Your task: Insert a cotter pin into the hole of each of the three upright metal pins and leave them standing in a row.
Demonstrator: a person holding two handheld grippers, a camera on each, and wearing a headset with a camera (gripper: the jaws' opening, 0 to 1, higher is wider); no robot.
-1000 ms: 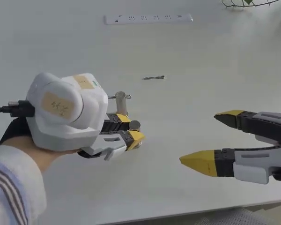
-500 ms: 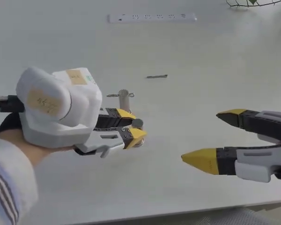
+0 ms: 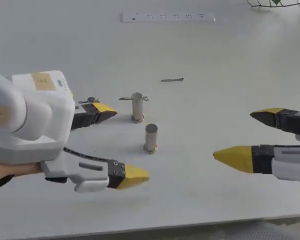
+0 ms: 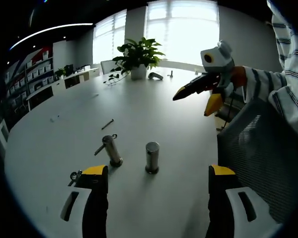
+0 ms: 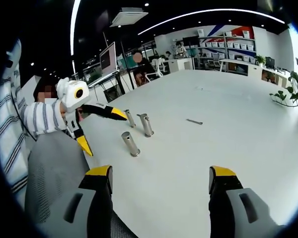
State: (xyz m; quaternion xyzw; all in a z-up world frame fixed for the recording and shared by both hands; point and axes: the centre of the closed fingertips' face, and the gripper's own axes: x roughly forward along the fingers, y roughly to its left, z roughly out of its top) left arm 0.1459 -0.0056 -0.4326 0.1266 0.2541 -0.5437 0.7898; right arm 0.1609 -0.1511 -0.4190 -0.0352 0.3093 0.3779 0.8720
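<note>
At left, the left claw [image 3: 126,143] bears a tan sticker [image 3: 42,80], print unreadable. It gripped the bare metal pin [image 3: 150,138] at centre a second ago; now its jaws are spread wide and the pin stands free. Just above stands a pin with its cotter [image 3: 136,106]; a loose cotter pin [image 3: 172,79] lies higher. At right, the right claw [image 3: 236,135] gapes.

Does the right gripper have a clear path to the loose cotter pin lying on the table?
Probably yes. The right gripper is open, the loose cotter pin lies alone on bare table, and the upright pins stand off to the left of that path.
</note>
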